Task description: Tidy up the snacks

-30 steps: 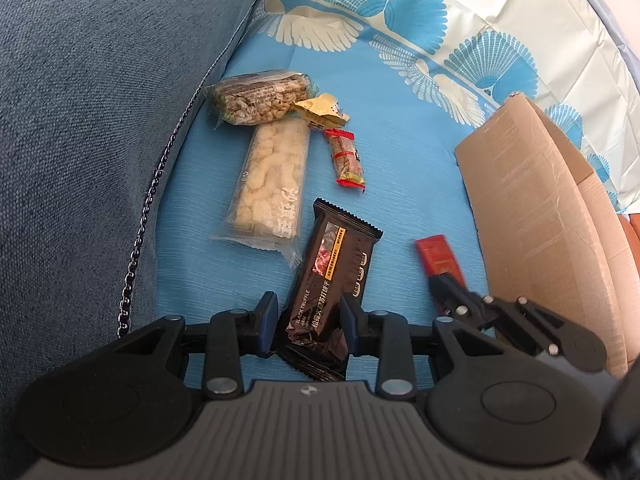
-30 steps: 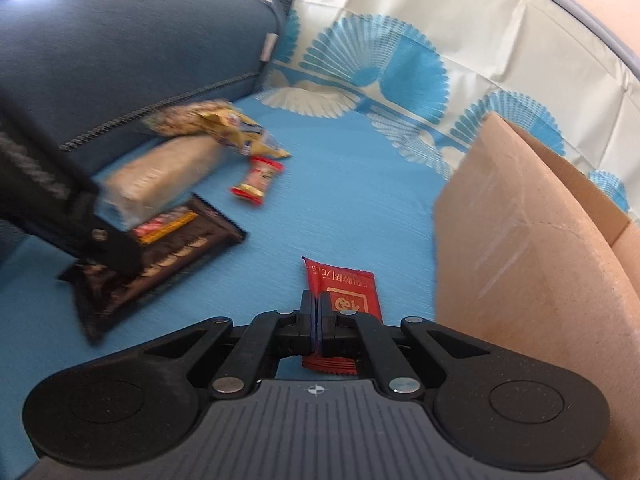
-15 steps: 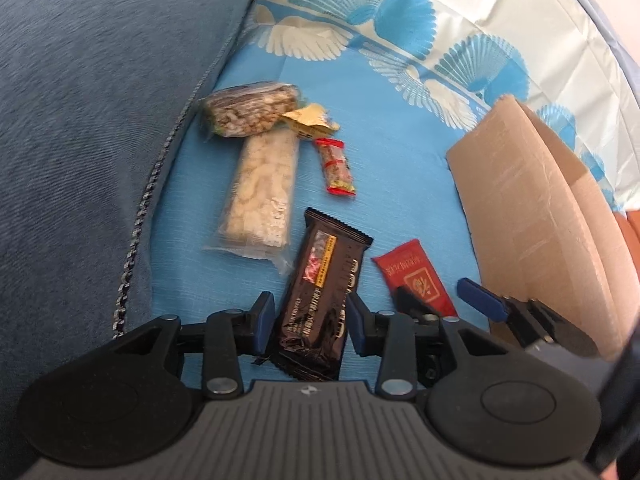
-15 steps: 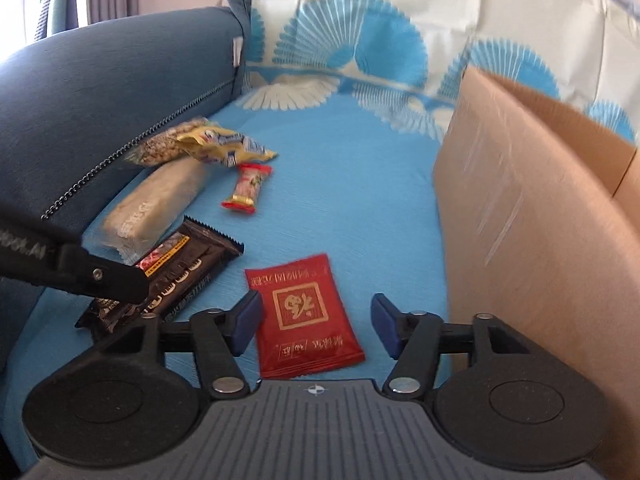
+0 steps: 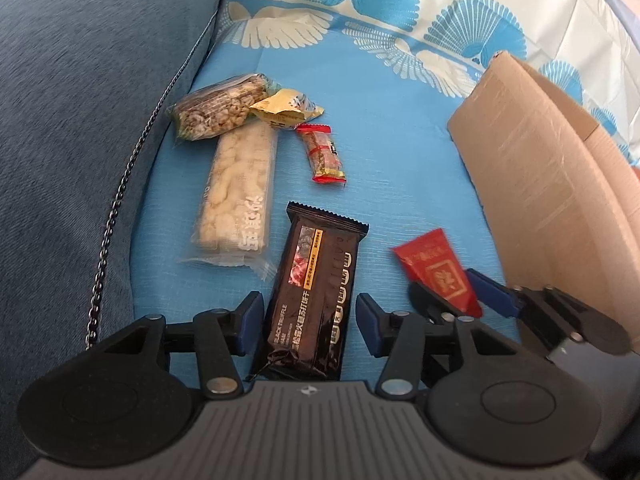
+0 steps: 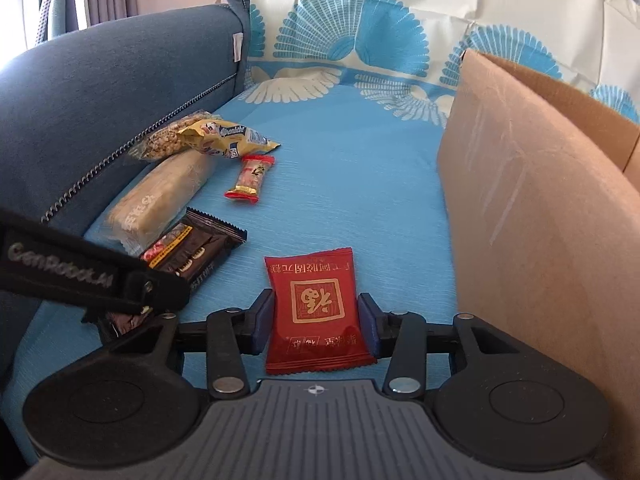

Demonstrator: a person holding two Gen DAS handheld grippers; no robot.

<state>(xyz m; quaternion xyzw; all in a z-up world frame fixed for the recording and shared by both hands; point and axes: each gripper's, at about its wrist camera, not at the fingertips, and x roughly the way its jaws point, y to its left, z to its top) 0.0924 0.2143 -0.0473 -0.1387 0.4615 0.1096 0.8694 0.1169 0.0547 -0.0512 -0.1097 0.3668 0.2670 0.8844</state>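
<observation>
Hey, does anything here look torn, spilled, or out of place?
Nothing looks torn or spilled. The snacks just lie loose beside the cardboard box: the yellow packet overlaps the peanut bar, and the black bar lies slightly askew.

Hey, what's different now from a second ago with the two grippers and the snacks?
The right gripper was shut on the red packet and has opened; the packet lies flat between its fingers. The left gripper has opened wider around the black bar. The other snacks and the cardboard box stayed put.
</observation>
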